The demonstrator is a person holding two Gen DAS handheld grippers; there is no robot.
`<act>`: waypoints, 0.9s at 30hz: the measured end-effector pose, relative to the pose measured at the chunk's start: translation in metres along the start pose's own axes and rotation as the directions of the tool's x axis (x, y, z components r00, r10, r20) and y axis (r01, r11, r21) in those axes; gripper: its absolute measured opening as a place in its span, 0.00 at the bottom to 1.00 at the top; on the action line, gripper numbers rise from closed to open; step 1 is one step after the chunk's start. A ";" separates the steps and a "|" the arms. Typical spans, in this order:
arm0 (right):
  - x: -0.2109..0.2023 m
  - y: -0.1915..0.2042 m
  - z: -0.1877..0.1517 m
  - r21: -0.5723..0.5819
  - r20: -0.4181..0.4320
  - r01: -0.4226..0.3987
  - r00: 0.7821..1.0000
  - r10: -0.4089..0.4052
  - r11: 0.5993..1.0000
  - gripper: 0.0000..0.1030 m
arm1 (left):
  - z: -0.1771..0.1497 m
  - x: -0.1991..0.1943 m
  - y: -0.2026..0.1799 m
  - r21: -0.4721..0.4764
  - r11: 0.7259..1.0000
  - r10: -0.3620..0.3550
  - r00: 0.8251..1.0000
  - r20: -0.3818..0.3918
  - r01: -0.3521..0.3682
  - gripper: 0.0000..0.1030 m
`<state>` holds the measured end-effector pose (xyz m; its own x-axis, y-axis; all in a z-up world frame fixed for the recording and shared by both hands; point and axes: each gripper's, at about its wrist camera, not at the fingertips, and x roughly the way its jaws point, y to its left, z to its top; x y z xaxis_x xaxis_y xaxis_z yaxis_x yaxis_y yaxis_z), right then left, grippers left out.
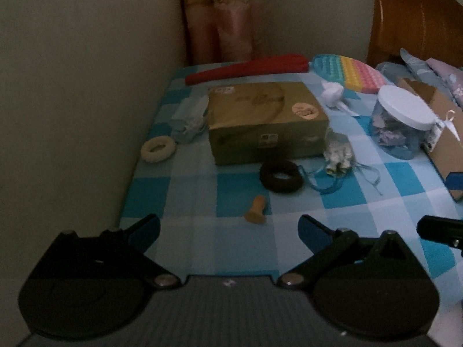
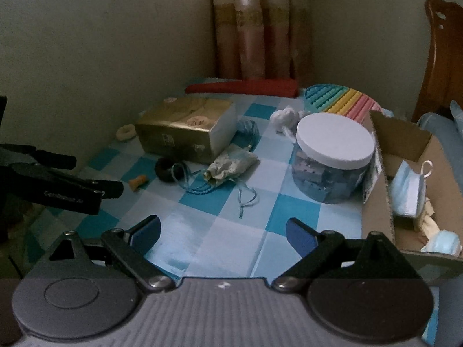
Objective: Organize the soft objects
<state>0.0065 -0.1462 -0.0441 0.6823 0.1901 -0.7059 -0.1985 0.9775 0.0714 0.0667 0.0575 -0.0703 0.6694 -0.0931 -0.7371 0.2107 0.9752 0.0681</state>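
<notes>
Sorting looks partly done: the carton (image 2: 411, 173) at right of the right wrist view already holds a mask (image 2: 408, 190), and both the left gripper (image 1: 228, 228) and right gripper (image 2: 222, 231) hover empty, jaws apart. Next comes a reach to loose soft things at centre: pouch (image 2: 231, 166), dark ring (image 2: 167, 169), cream ring (image 1: 158, 149), perhaps a second mask (image 1: 185, 124), dimly seen. Checked cloth (image 2: 220, 243) covers the surface; wall and curtain (image 2: 254, 29) stand behind.

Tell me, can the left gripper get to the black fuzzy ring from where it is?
Probably yes. The left gripper is open, and only bare checked cloth and a small tan piece, slightly off to one side, lie between it and the black ring.
</notes>
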 end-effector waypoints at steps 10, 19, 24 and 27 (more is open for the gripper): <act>0.027 -0.004 0.003 0.005 -0.038 -0.013 0.999 0.013 1.000 0.93 | -0.004 0.036 0.002 -0.002 1.000 0.015 0.997 -0.075 -0.015 0.98; 0.043 0.001 0.007 -0.017 -0.055 -0.071 0.996 0.070 0.997 0.92 | -0.003 0.043 0.008 -0.008 0.999 0.036 0.995 -0.088 -0.037 0.98; 0.056 0.019 0.010 -0.105 -0.074 -0.140 0.988 0.133 0.985 0.84 | -0.004 0.040 0.013 -0.005 0.998 0.065 0.992 -0.105 -0.066 0.98; 0.064 0.030 0.013 -0.168 -0.076 -0.169 0.984 0.158 0.971 0.77 | -0.005 0.033 0.018 -0.007 0.999 0.050 0.993 -0.103 -0.051 0.98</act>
<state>0.0533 -0.1031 -0.0773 0.5867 0.3351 -0.7372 -0.4267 0.9017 0.0703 0.0893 0.0726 -0.0971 0.6020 -0.0231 -0.7982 0.1713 0.9800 0.1008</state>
